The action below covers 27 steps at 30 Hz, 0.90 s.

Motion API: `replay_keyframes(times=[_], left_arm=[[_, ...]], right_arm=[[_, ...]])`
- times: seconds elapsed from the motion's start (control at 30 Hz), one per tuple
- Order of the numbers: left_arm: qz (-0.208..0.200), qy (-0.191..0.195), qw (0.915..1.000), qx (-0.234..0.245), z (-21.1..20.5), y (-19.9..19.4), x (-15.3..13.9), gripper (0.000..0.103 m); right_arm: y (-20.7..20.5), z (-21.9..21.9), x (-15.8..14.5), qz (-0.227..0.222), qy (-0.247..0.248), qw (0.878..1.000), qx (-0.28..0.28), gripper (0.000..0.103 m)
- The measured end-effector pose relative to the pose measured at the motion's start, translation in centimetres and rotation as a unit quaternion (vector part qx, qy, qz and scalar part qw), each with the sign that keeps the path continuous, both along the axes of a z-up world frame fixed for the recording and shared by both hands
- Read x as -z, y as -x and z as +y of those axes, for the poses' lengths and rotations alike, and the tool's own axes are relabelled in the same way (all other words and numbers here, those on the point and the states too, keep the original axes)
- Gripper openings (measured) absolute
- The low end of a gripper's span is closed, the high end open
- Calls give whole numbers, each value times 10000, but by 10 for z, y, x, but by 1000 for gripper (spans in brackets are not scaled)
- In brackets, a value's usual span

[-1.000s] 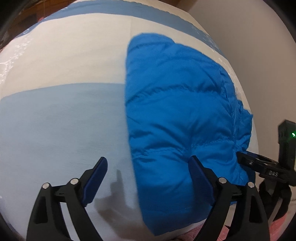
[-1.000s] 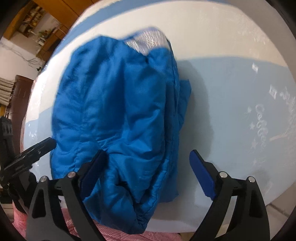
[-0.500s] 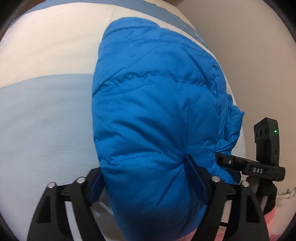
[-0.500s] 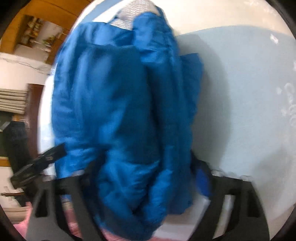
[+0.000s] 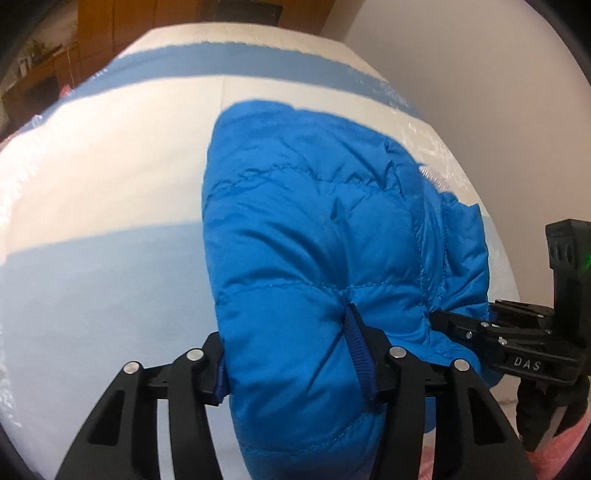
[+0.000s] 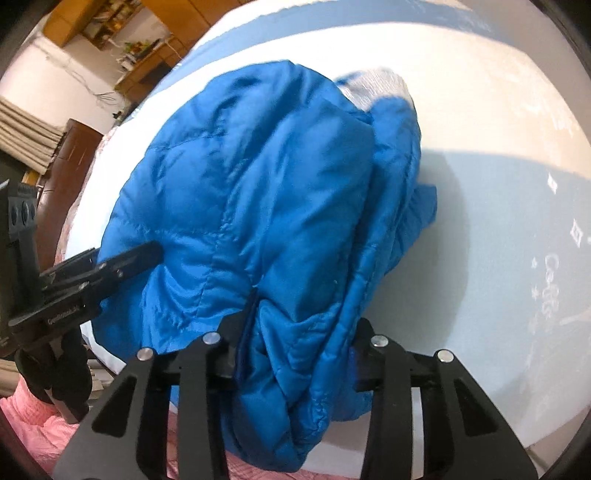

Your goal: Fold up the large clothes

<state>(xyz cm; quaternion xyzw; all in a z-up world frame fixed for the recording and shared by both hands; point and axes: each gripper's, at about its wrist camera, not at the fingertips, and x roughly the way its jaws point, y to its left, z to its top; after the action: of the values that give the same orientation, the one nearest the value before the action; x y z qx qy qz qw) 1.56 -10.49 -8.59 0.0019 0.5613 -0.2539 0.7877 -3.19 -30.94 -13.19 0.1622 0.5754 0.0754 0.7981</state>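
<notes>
Fold step in progress: the left gripper [image 5: 291,354] and right gripper [image 6: 299,347] have just been closing and are pinching the jacket [image 5: 325,236] near hem on the bed [image 5: 110,280]. Next: carrying both corners forward together.

A home, most likely a bedroom; a bed [image 5: 110,192] with a white and pale blue sheet fills both views; wooden cupboards [image 6: 107,22] and cluttered shelves [image 6: 144,51] stand against the far wall; a dark wooden cabinet [image 6: 70,155] sits beside the bed; plain wall [image 5: 461,74] behind.
</notes>
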Motion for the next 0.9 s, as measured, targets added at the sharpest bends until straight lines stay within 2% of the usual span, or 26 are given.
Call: replay_keyframes(times=[0.1,0.2,0.3,0.43,0.53,0.63,0.7,0.9], left_arm=[[-108,34,9999,-131,6,1,-8,51],[-342,-15,9990,-282,17,0,-20,50],[-493,-22,9976,-475,25,-20,-28,50],[-610,-83,9957,-693,34,-53,-27,50],[-498,-109,9955,-798,40,-75,-10,50],[-83,-152,9962,-851,36,-92,23,54],[33,-142,9966,-810,38,-94,35,59],[145,-153,9970,-745,38,-102,40,62]], right_arm=[[-8,9,-13,-378,378,9983,-245,35],[-24,17,-20,-607,470,9963,-396,35],[-48,23,-22,-819,569,9936,-522,35],[-86,33,-9,-984,709,9905,-655,35],[-118,34,9,-805,554,9934,-605,35],[-131,30,30,-519,466,9964,-492,36],[-134,26,34,-398,291,9980,-401,38],[-142,9,40,-102,-93,9998,-134,45]])
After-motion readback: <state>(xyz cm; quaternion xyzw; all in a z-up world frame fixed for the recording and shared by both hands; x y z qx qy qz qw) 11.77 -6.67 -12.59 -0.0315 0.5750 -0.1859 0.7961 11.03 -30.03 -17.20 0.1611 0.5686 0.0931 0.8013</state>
